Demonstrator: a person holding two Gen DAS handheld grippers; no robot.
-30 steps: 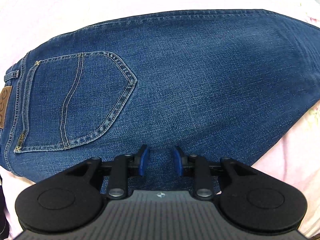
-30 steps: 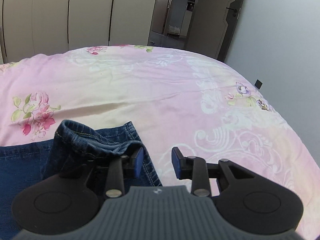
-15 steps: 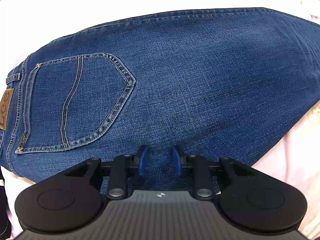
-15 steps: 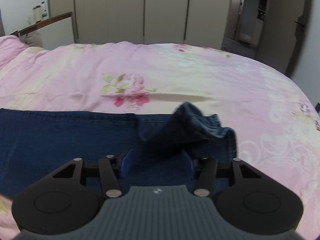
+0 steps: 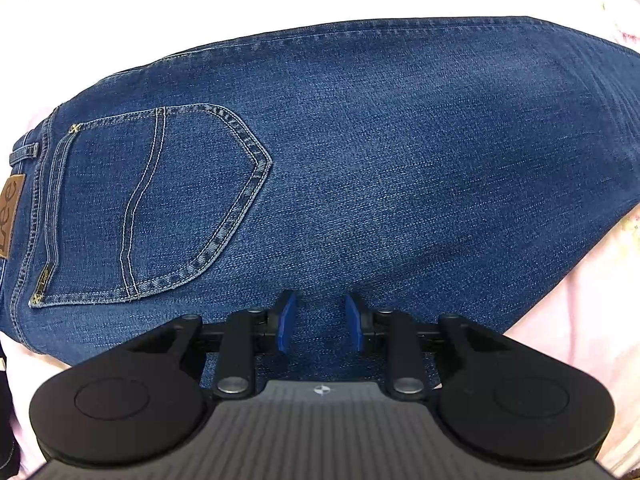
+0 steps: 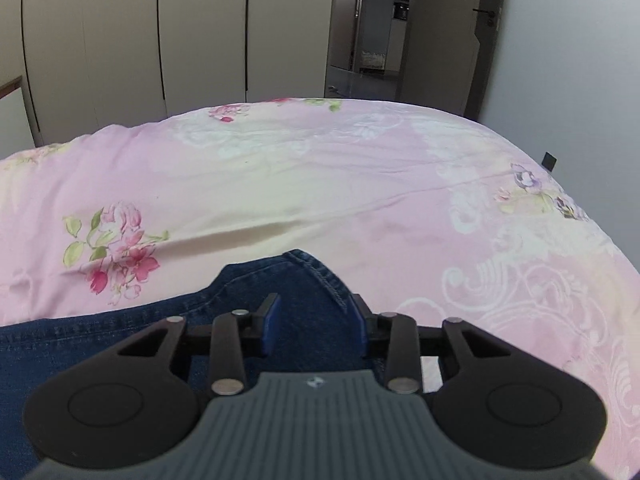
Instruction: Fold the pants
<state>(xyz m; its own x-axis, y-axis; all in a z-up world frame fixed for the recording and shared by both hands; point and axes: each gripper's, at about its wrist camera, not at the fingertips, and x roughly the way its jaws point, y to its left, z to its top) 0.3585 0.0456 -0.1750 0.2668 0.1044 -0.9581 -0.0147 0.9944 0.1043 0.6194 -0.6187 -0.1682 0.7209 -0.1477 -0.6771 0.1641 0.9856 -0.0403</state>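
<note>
The left gripper [image 5: 319, 322] sits at lower centre of its view, its blue pads [image 5: 287, 320] apart with denim showing in the gap; whether they touch the cloth cannot be told. Just above and all around them spread the jeans [image 5: 360, 152], lying flat across the middle of the frame from the left edge to the right. A back pocket [image 5: 152, 204] with pale stitching fills the left-centre, and a brown leather label [image 5: 10, 216] sits at the far left edge by the waistband, with a belt loop [image 5: 24, 151] just above it. Pink bedding [image 5: 568, 292] shows at lower right and washed-out white along the top. The right gripper [image 6: 314, 322] is likewise at lower centre of its view, jaws apart, with the hem end of the jeans [image 6: 296, 280] rising as a blunt point between and just beyond the pads. The rest of the leg runs off to the lower left of that frame. Beyond it lies the pink floral bedspread [image 6: 320, 184], a flower print [image 6: 116, 248] at left-centre. Across the top stand beige wardrobe doors [image 6: 128, 40], and at upper right an open doorway [image 6: 384, 28] beside a grey wall [image 6: 568, 60].
</note>
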